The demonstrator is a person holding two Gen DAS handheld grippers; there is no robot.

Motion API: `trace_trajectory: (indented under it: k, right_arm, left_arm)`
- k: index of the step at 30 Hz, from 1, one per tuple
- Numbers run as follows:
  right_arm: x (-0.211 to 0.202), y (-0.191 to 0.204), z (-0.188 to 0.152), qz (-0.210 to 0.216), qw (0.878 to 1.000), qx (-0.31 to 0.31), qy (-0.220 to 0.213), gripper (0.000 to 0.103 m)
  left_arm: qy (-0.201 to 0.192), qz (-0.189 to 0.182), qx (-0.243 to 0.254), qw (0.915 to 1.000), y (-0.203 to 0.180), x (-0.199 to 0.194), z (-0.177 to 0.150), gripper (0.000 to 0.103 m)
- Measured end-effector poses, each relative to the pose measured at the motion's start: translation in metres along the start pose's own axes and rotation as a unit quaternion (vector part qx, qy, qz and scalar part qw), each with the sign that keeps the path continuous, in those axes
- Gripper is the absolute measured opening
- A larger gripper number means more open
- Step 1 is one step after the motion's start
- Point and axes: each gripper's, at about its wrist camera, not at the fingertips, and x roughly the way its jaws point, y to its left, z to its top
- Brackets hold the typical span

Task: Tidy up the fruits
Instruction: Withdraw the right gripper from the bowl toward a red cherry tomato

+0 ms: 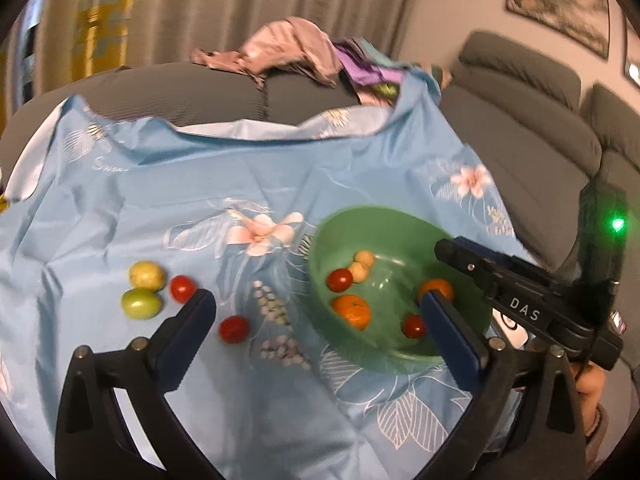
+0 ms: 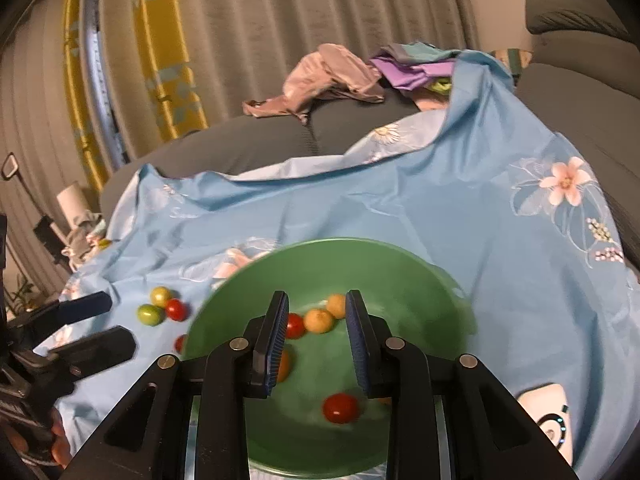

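A green bowl (image 1: 400, 224) on the blue flowered cloth (image 1: 240, 168) holds two oranges (image 1: 352, 311), two red tomatoes (image 1: 340, 279) and two pale yellow fruits (image 1: 362, 266). On the cloth to the bowl's left lie a yellow fruit (image 1: 146, 275), a green fruit (image 1: 141, 304) and two more tomatoes (image 1: 234, 329). My left gripper (image 1: 316, 300) stands wide open and empty, one finger over the cloth, the other over the bowl. My right gripper (image 2: 316, 300) hangs over the bowl (image 2: 420, 280), its jaws drawn close with nothing between them.
The cloth covers a grey sofa (image 1: 520, 120) with crumpled clothes (image 1: 280, 48) heaped at the back. A white round device (image 2: 548, 412) lies on the cloth right of the bowl. A hand (image 1: 592, 384) holds the right gripper's handle. Curtains hang behind.
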Motion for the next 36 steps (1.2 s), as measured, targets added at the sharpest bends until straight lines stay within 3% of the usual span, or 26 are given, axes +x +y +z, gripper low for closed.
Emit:
trace_trajectory:
  k: [8,19,21,26,33,36]
  right_arm:
    - [-0.006,0.039,-0.001,0.047,0.998,-0.047,-0.023,0.029]
    - [-0.015,0.106,-0.008,0.127,0.985,-0.112,-0.039,0.03]
    - [-0.016,0.12,-0.01,0.138,0.982,-0.124,-0.038,0.03]
    - [-0.017,0.147,-0.026,0.163,0.976,-0.141,-0.026,0.03]
    - [-0.023,0.166,-0.056,0.162,0.971,-0.174,0.002,0.03]
    - [-0.021,0.165,-0.063,0.151,0.973,-0.172,0.016,0.03]
  left_arm:
    - [-0.06,-0.017,-0.067,0.9958,0.032,-0.046,-0.011,0.103]
    - [-0.079,0.006,-0.102,0.9917,0.07,-0.095,-0.031,0.103]
    - [-0.087,0.008,-0.13,0.9876,0.084,-0.105,-0.038,0.103]
    - [-0.121,0.028,-0.224,0.9667,0.125,-0.13,-0.061,0.103]
    - [-0.133,0.012,-0.223,0.9655,0.133,-0.144,-0.074,0.103]
    - [-0.162,0.042,-0.208,0.9637,0.13,-0.147,-0.079,0.103]
